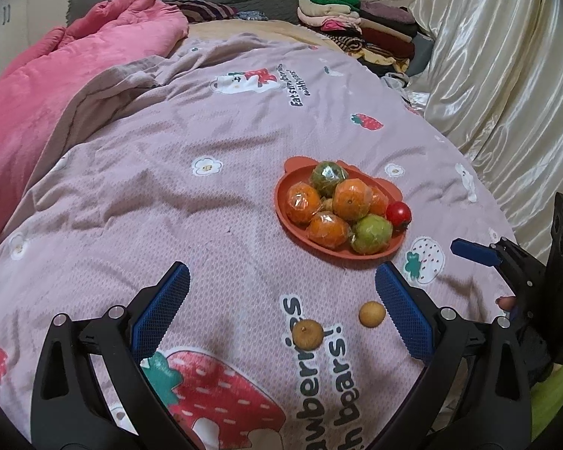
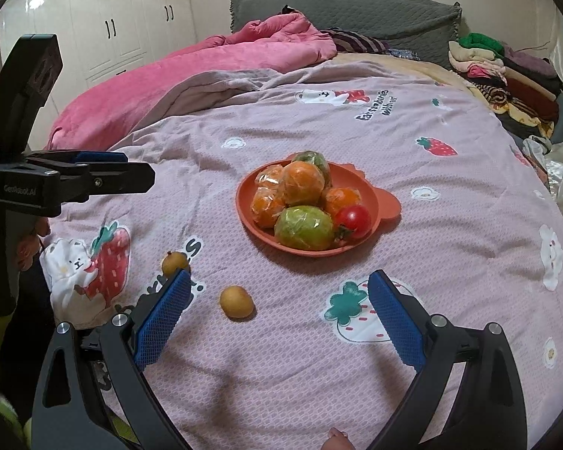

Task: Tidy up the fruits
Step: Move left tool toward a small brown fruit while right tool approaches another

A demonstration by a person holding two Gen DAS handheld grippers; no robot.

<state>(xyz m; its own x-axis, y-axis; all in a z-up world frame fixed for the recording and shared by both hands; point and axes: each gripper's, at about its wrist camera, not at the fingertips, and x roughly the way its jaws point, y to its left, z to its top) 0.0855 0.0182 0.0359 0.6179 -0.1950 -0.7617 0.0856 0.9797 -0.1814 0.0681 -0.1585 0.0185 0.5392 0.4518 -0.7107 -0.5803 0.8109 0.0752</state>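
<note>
Fruit sits piled on an orange plate [image 2: 384,202] resting on the pink bedspread [image 2: 450,247] of a bed: several wrapped oranges [image 2: 303,183], a wrapped green fruit [image 2: 303,227] at the near edge, another green one [image 1: 328,178] at the far edge, and a red tomato [image 2: 353,219] at the plate's right side. Two small brown fruits lie loose on the bedspread, apart from the plate: one small brown fruit [image 2: 237,302] near the middle, the other brown fruit [image 2: 174,262] further left, partly hidden behind a blue pad.

The left claw [image 1: 281,311] is released, jaws spread wide, empty, with both loose fruits between its fingers in its own view. The right claw [image 2: 277,318] is also spread wide and empty.

Around the bed: a rumpled pink quilt [image 2: 191,75], a grey headboard [image 2: 349,9], folded clothes [image 2: 506,71] stacked by the cream curtain [image 1: 499,67], and white wardrobe doors [image 2: 105,18].
</note>
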